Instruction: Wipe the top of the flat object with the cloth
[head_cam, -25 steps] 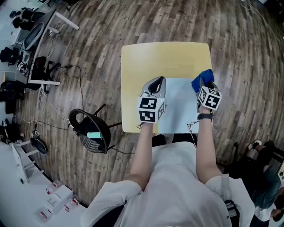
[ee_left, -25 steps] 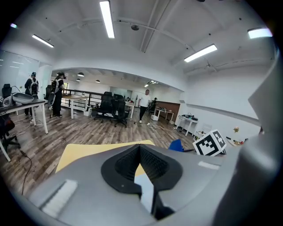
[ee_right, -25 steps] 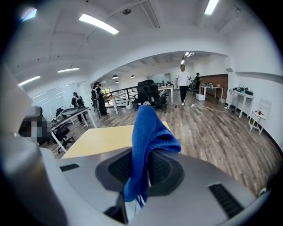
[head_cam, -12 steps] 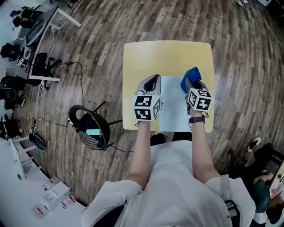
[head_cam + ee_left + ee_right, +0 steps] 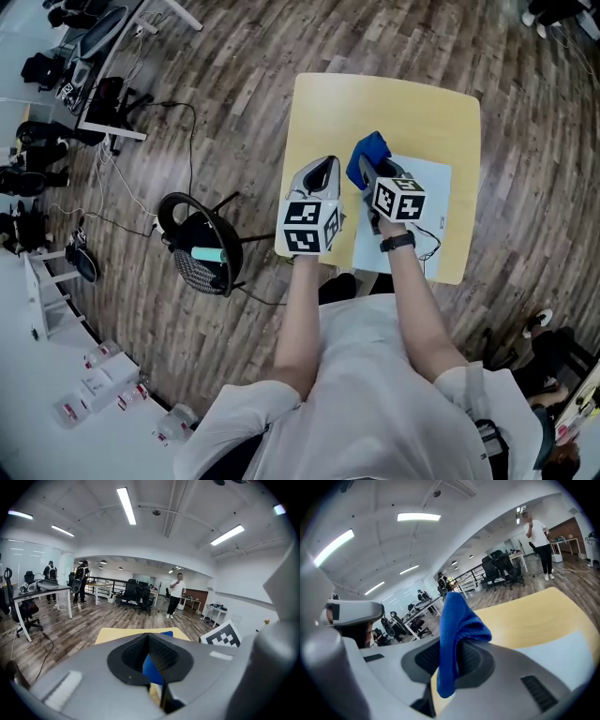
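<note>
A white flat sheet (image 5: 424, 208) lies on the near right part of the yellow table (image 5: 375, 103). My right gripper (image 5: 367, 174) is shut on a blue cloth (image 5: 369, 152), which sits over the sheet's far left corner. The right gripper view shows the cloth (image 5: 457, 620) bunched up between the jaws of the right gripper (image 5: 452, 645), with the sheet (image 5: 565, 651) to the right. Close to the cloth's left, my left gripper (image 5: 328, 169) rests over the table's left side. In its own view the left gripper (image 5: 148, 637) looks shut on nothing, with the cloth (image 5: 151, 667) beyond it.
A black stool with a wire basket (image 5: 202, 253) stands left of the table on the wood floor. Cables and desks (image 5: 103, 56) fill the far left. White shelving (image 5: 56, 319) is at the lower left. People (image 5: 177, 595) stand far off in the room.
My right gripper has carried the blue cloth leftward across the sheet, from its right edge to its far left corner. The left gripper has kept its place at the table's left side.
</note>
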The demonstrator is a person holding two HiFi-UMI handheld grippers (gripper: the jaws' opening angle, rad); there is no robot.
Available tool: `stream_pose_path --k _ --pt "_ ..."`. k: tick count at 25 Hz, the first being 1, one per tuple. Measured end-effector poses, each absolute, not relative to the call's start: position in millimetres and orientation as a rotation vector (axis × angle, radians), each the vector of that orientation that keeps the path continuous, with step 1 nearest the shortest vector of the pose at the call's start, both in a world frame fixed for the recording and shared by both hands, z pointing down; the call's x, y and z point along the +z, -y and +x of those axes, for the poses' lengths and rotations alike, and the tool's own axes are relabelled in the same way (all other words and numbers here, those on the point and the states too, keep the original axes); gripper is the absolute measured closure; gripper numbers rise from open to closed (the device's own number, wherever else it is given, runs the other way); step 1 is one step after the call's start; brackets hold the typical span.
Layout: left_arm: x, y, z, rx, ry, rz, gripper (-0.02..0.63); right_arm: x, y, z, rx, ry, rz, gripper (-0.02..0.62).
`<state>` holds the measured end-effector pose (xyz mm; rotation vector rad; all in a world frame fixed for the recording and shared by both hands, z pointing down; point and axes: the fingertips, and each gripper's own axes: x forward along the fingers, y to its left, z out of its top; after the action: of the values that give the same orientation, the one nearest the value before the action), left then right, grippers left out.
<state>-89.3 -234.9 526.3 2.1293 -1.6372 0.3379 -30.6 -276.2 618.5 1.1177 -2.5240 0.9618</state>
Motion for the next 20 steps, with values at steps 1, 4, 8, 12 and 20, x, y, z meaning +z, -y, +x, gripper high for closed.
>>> stream_pose_path --k 1,4,8,12,20 --pt "527 232 -92 0.349 1.641 2.128 0.601 621 277 -33 0.948 2.517 1.117 0.529" --pt "526 224 -100 0.367 1.649 2.126 0.601 628 283 -31 0.895 2.473 1.153 0.528" --pt "526 221 -103 0.370 1.648 2.133 0.601 635 287 -9 0.874 2.410 1.235 0.529" --pt "527 228 -89 0.378 1.609 2.166 0.600 639 290 30 0.852 2.349 1.329 0.528" --pt "526 248 -39 0.388 1.486 2.272 0.601 642 289 130 0.871 2.214 1.570 0.528"
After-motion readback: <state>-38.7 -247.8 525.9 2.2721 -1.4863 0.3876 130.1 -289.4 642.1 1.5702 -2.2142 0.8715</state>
